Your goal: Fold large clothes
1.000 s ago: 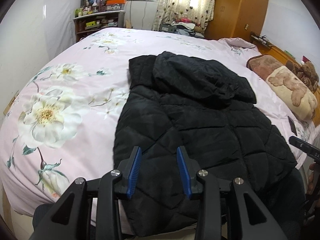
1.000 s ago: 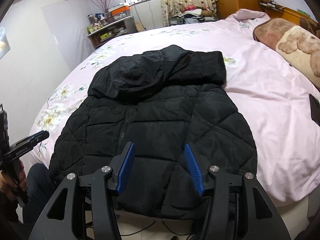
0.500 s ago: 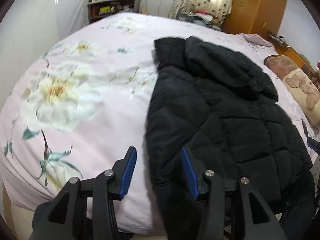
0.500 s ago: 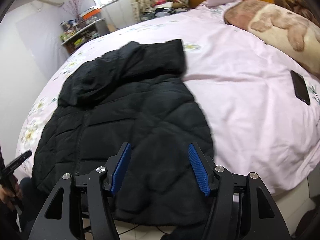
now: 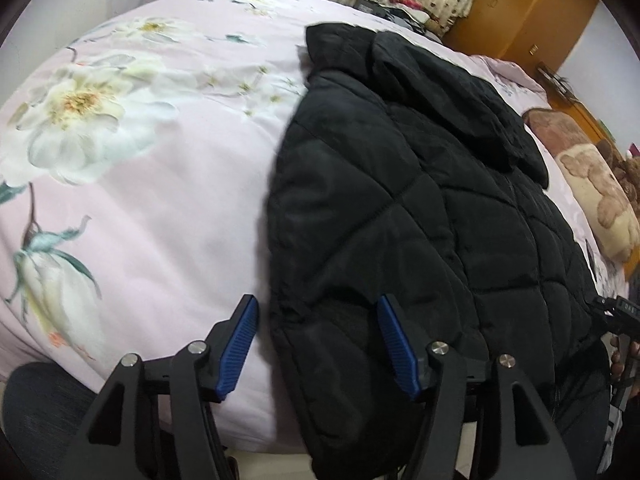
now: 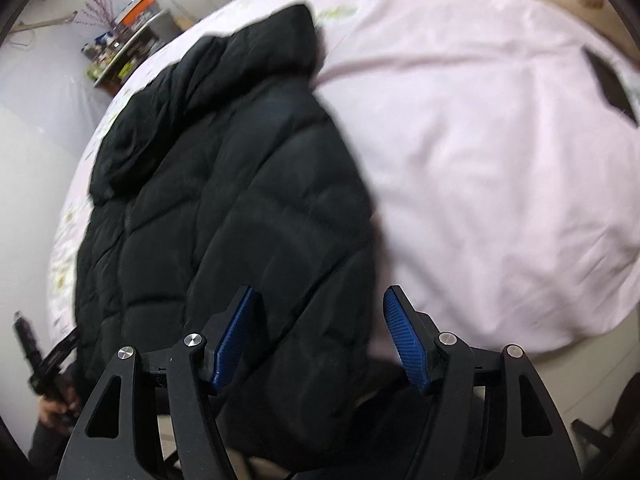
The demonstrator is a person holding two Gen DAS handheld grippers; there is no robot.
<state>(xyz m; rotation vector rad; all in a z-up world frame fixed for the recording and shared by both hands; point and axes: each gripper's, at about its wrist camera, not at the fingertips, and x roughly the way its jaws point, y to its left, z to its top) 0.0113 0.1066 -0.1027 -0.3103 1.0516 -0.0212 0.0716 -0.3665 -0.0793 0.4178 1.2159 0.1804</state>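
Note:
A black quilted hooded jacket (image 5: 420,216) lies flat on the pink floral bed (image 5: 132,184), hood at the far end, hem hanging over the near edge. My left gripper (image 5: 316,332) hovers over the jacket's lower left corner, its jaws opening, the jacket's side edge showing between the blue pads (image 5: 236,344) without contact. In the right wrist view the same jacket (image 6: 224,208) fills the left half. My right gripper (image 6: 318,332) straddles its lower right edge, jaws opening, pads not pressing on the fabric.
A dark phone (image 6: 610,84) lies on the sheet right of the jacket. A teddy-bear pillow (image 5: 592,196) rests at the far right, a wooden wardrobe (image 5: 524,8) and a shelf (image 6: 120,48) stand behind. A hand holding the other gripper (image 6: 44,364) shows low left.
Both grippers have dropped and spread outward to the jacket's two lower corners, left gripper leftward, right gripper rightward. Both pairs of jaws stand wider than before.

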